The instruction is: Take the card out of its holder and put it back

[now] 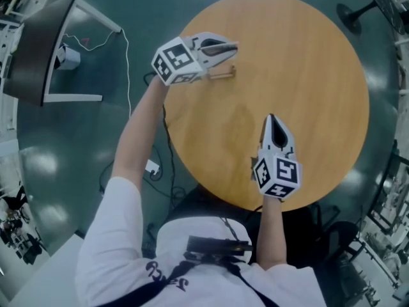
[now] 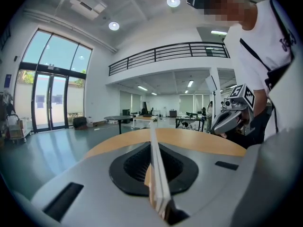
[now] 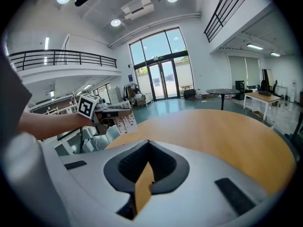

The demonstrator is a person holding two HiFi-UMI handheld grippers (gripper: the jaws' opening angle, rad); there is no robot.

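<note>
The left gripper (image 1: 234,46) hovers over the far left part of the round wooden table (image 1: 313,69). It is shut on a thin white card (image 2: 156,167), which shows edge-on between the jaws in the left gripper view. From the right gripper view the same printed card (image 3: 119,122) hangs below the left gripper (image 3: 127,111). A small wooden holder (image 1: 222,74) stands on the table just under that gripper. Whether the card touches the holder I cannot tell. The right gripper (image 1: 271,119) is near the table's front edge, its jaws together with nothing in them, well apart from the holder.
A dark desk (image 1: 35,50) with a white cable stands on the floor at the left. A black stand base (image 1: 354,11) is beyond the table at the upper right. The person's body is against the table's near edge.
</note>
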